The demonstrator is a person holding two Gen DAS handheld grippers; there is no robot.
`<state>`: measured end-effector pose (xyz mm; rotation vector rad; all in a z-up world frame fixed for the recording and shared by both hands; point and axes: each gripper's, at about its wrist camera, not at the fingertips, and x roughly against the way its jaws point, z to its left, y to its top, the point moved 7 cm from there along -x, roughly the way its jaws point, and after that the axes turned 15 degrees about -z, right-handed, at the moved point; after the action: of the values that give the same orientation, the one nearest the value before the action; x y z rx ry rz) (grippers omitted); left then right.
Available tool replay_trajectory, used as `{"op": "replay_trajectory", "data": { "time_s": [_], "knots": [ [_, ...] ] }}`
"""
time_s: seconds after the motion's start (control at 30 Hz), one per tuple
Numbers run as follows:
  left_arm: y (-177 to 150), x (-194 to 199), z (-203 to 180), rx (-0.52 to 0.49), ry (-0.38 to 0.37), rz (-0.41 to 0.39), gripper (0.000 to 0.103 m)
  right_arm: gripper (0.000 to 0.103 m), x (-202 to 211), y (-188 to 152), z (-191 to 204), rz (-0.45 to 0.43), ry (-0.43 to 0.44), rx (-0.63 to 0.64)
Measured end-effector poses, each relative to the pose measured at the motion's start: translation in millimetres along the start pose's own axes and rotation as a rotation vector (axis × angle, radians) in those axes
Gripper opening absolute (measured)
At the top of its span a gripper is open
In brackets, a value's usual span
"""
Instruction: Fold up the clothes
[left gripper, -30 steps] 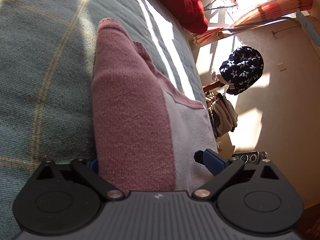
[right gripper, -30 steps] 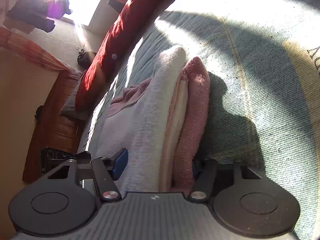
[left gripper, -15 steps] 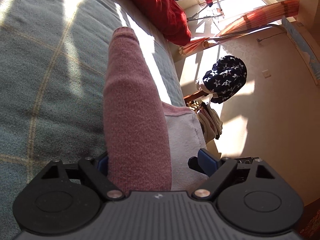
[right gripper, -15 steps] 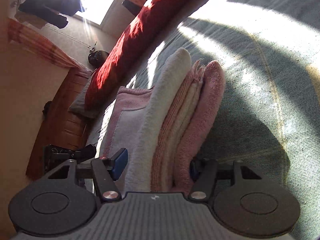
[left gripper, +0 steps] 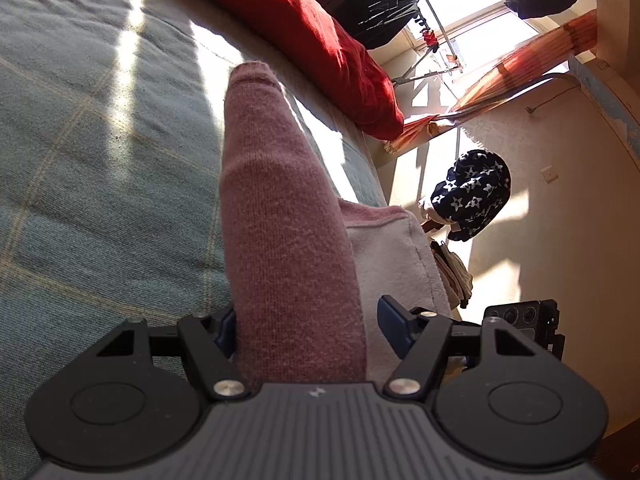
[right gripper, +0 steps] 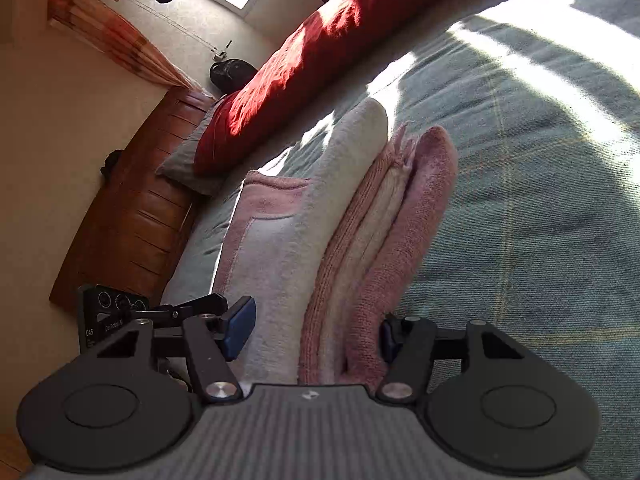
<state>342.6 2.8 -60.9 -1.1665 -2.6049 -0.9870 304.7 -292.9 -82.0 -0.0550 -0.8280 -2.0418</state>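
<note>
A folded pink and white garment (left gripper: 288, 240) stands on edge between both grippers, above the green plaid bedspread (left gripper: 100, 184). My left gripper (left gripper: 310, 330) has the dark pink fold and a white layer between its blue pads; its jaws are closing and squeeze the bundle. In the right wrist view the same garment (right gripper: 360, 240) shows as several stacked layers, white on the left and pink on the right. My right gripper (right gripper: 312, 334) is shut across that stack, a pad against each side. The stack's near end is hidden behind each gripper body.
A red pillow (left gripper: 320, 36) lies along the far side of the bed, with a grey one (right gripper: 188, 164) under it. A wooden bed end (right gripper: 132, 208) is at the left. A star-patterned cloth (left gripper: 472, 192) hangs by the wall. Dark clothes hang on a rack (left gripper: 380, 4) at the window.
Both grippers have risen and carried the folded garment up off the bedspread. The left jaws have narrowed, pressing the bundle thinner. More of the room and window shows in both views.
</note>
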Motion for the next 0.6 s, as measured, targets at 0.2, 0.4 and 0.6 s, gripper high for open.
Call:
{"op": "replay_trajectory", "data": {
  "time_s": [0.2,0.4,0.6],
  "knots": [
    [24,53,38,0.035,0.032,-0.081,0.068,0.066,-57,-12,49,0.074,0.028,0.046],
    [54,109,81,0.057,0.08,-0.166,0.068,0.066,-125,-27,104,0.145,0.072,0.095],
    [92,157,123,0.067,0.144,-0.253,0.068,0.066,-199,-40,155,0.206,0.134,0.121]
  ]
}}
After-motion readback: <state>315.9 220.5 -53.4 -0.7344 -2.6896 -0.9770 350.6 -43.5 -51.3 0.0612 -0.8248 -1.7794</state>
